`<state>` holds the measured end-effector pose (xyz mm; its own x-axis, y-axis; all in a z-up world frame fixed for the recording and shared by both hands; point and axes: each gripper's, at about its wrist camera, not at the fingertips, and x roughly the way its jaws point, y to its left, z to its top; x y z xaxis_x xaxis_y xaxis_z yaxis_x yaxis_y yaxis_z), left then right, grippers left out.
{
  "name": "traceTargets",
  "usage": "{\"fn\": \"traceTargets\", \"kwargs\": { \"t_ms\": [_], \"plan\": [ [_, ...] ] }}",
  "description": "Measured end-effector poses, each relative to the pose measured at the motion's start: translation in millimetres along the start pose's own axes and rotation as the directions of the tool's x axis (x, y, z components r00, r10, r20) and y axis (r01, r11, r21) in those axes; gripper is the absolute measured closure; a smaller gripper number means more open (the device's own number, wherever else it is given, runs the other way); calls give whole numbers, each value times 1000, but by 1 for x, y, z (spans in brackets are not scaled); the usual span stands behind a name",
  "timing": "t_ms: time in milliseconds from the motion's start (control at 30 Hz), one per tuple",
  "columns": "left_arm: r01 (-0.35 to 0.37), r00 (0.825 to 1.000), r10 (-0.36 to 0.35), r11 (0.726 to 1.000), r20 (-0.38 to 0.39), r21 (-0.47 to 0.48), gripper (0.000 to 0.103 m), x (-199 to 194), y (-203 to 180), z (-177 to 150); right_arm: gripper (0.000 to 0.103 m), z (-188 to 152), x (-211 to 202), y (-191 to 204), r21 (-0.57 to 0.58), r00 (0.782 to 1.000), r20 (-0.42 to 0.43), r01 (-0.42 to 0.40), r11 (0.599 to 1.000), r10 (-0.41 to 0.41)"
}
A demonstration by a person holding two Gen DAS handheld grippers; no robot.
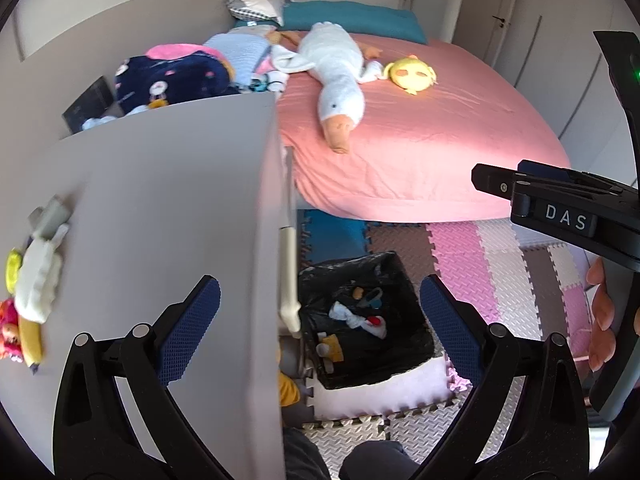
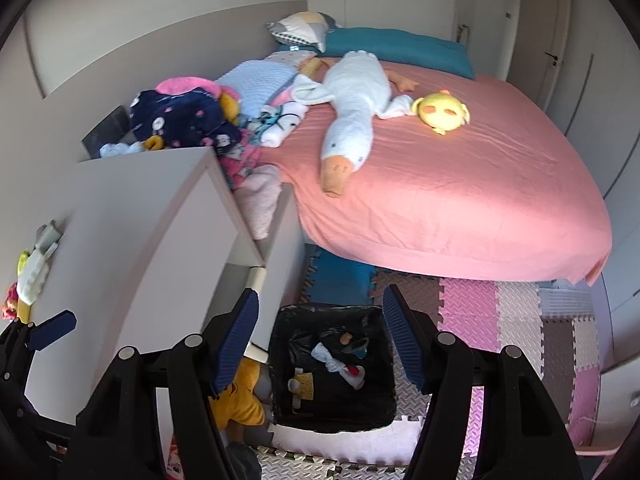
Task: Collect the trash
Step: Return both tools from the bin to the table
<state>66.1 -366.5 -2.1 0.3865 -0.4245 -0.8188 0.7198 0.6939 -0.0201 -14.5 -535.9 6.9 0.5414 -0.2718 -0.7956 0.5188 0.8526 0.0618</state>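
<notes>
Both claws gape empty, left gripper point(image 1: 320, 320) and right gripper point(image 2: 320, 336); bin point(image 2: 334, 368) below holds trash.

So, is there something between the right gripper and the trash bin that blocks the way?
Nothing visible does. The right gripper hangs open and empty above the trash bin, whose top is uncovered; the white cabinet stands beside it.
</notes>
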Motion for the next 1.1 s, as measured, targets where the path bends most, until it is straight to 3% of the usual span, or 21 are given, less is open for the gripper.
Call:
{"fn": "traceTargets", "kwargs": {
  "t_ms": [400, 867, 1100],
  "plan": [
    [-85, 996, 86, 992, 10, -92, 6, -28, 66, -34, 37, -8, 0, 84, -98, 996, -8, -86, 991, 86],
    [-180, 982, 187, 961, 12, -212, 6, -61, 149, -75, 37, -22, 6, 188, -209, 982, -38, -186, 960, 183],
    [-193, 979, 204, 940, 11, -280, 6, -74, 187, -97, 37, -26, 7, 235, -248, 972, -56, -236, 940, 229]
  ]
}}
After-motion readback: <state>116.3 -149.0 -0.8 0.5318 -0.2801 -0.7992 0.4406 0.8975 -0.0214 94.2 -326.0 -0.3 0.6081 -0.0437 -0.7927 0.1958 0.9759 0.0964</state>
